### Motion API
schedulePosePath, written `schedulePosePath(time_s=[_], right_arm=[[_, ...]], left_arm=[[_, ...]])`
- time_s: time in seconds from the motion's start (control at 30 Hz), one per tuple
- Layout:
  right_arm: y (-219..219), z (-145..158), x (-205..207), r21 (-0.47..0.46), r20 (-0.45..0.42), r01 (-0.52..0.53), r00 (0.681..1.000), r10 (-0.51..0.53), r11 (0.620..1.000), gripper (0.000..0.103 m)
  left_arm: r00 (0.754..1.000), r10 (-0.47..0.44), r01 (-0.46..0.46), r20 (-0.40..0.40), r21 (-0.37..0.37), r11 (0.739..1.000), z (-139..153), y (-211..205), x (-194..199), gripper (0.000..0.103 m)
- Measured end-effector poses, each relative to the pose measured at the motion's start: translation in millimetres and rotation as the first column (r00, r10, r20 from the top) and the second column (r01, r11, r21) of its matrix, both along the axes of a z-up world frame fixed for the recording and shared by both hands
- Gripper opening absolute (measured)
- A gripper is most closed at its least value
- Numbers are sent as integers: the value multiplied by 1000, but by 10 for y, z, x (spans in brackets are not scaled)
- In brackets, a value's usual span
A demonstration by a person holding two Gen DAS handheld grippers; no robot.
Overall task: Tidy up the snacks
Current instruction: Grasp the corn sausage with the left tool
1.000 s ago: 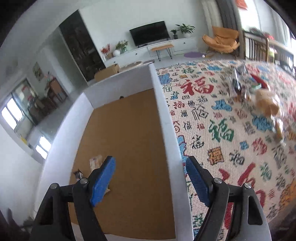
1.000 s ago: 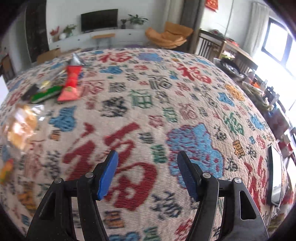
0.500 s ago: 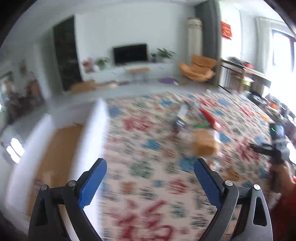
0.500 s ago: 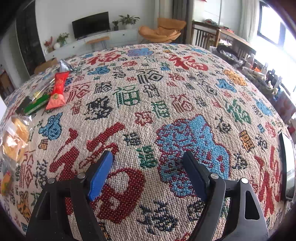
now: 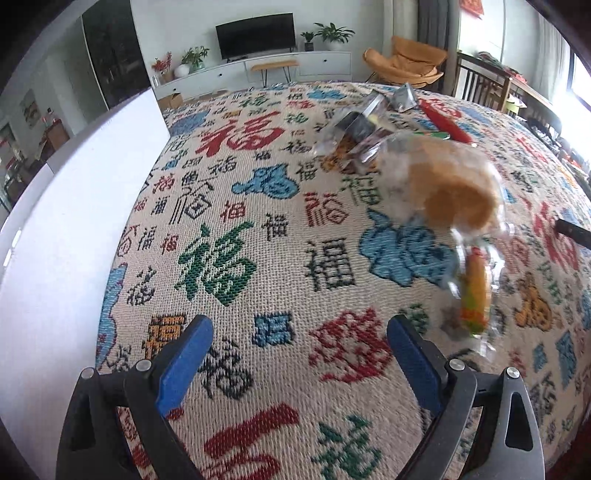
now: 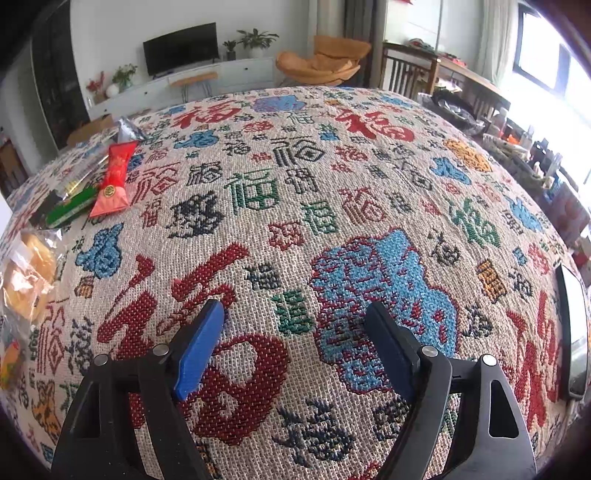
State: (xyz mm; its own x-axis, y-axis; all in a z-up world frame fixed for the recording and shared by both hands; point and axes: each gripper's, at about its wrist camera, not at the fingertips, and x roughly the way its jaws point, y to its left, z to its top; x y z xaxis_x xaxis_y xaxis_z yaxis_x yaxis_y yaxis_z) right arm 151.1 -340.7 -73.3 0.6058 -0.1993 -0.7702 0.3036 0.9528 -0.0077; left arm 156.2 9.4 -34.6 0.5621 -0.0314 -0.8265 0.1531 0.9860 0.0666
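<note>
Lying on the patterned tablecloth (image 5: 258, 229), the snacks sit in a loose cluster ahead and to the right of the left gripper (image 5: 299, 354). Nearest to it is a clear bag holding a golden bun (image 5: 454, 192), blurred in the left wrist view, with a small clear packet of yellow, green and red contents (image 5: 474, 295) just beside it on the near side, close to the gripper's right fingertip but not touching. Farther back lie a dark foil-edged packet (image 5: 360, 127), a silver pouch (image 5: 404, 98) and a red packet (image 5: 443, 123), all close together.

From the right wrist view the same group lies far to the left of the right gripper (image 6: 293, 339), well apart from it: the bun bag (image 6: 29, 273) at the left edge, the red packet (image 6: 114, 181) beyond it, a green packet (image 6: 70, 210) touching its lower end, and the silver pouch (image 6: 127, 129) behind.

Both grippers hover over the cloth with their blue-padded jaws spread wide and nothing between them.

A white box wall (image 5: 66, 229) stands along the left edge of the table in the left wrist view. A dark flat device (image 6: 574, 328) rests at the table's right edge in the right wrist view. Beyond the table are a television (image 5: 255, 35) on a white cabinet and an orange chair (image 5: 406, 62).
</note>
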Motion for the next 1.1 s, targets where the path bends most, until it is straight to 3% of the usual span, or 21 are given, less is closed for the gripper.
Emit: schedulePosePath(time_s=[0.13,0.3,1.1], right_arm=[[-12,-2,-8,9,4,0,1000,0,1000,83],[-20,-13,-4,12,-2,2,1000,-2,1000,86],[-12,-14,-5,11,-2,3,1000,-3,1000,87]], left_arm=[[998,61,-58,23,-83,995,-69,161,43,97],[996,82,-79,25,-74,994,-106,174,60,103],[996,81,-78,26,-76,994,-104,177,56,103]])
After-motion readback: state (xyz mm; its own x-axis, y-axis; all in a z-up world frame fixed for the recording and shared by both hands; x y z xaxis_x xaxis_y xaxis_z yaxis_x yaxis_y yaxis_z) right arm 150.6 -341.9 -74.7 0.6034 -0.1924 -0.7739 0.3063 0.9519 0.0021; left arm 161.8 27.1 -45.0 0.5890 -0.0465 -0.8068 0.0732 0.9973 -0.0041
